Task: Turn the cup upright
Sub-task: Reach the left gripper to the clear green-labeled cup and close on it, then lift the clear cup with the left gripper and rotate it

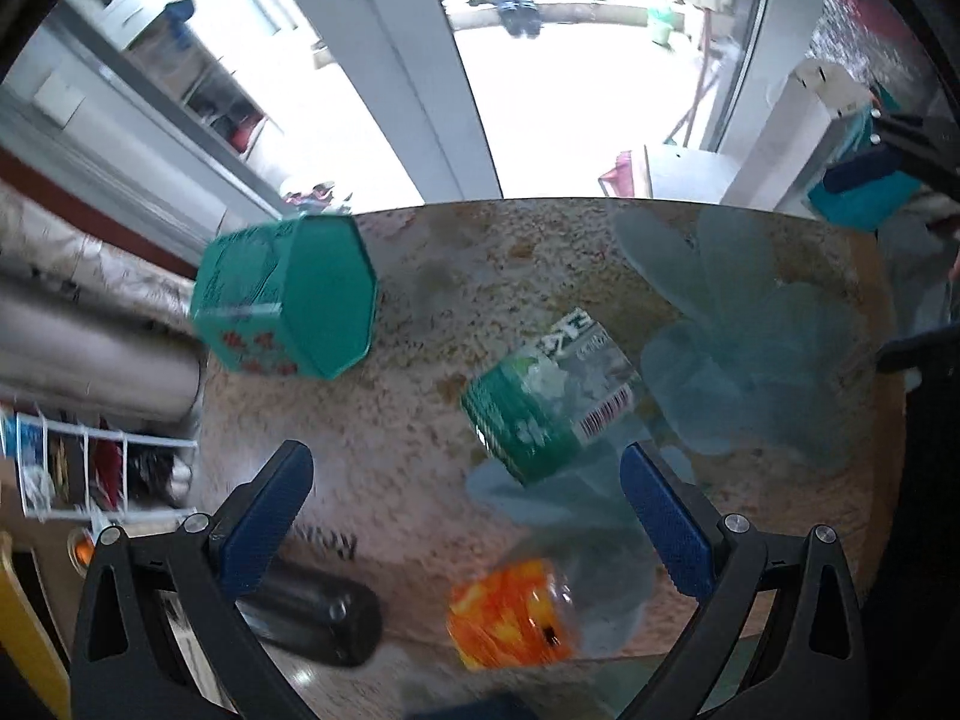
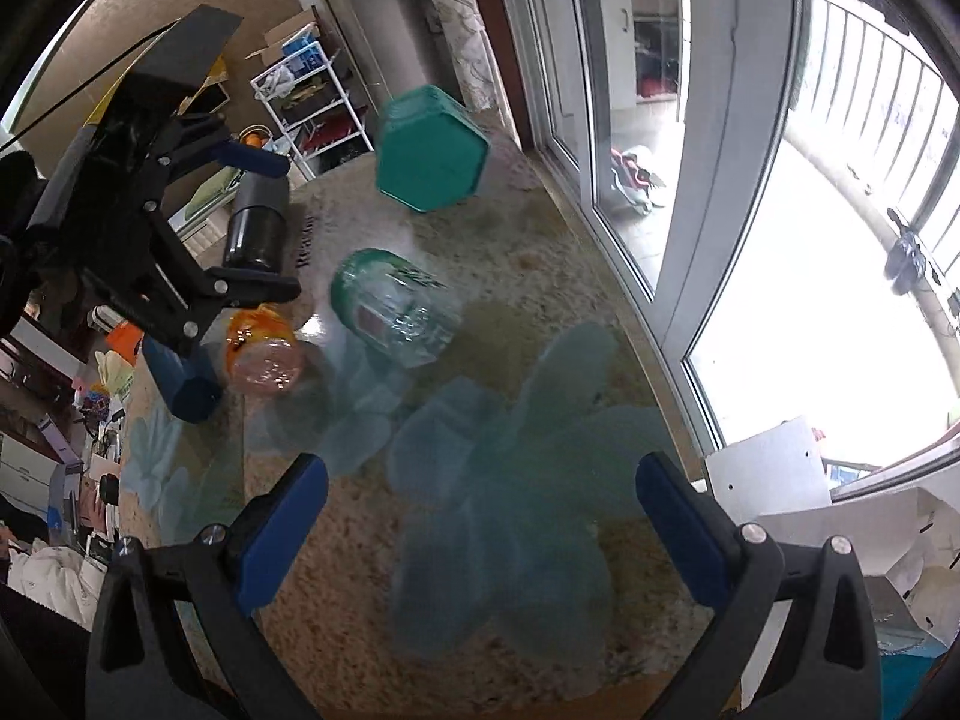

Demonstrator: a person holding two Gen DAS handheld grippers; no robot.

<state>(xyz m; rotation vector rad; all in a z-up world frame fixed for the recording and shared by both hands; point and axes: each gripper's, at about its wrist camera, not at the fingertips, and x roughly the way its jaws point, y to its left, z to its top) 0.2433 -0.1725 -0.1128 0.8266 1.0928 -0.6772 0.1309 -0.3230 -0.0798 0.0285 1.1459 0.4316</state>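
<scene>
A clear plastic cup with a green label (image 1: 549, 396) stands mouth down on the flower-patterned table; it also shows in the right wrist view (image 2: 393, 300). My left gripper (image 1: 468, 510) is open and empty, hovering above and just short of this cup; it shows from the side in the right wrist view (image 2: 234, 276). My right gripper (image 2: 480, 516) is open and empty over the blue flower print, well short of the cup. The view is blurred by motion.
An orange-labelled cup (image 1: 510, 615) (image 2: 261, 345) stands close beside the green one. A teal hexagonal box (image 1: 288, 300) (image 2: 429, 150) sits at the far table edge. A black flask (image 1: 318, 612) (image 2: 255, 222) lies on its side. The table edge (image 2: 606, 240) runs along glass doors.
</scene>
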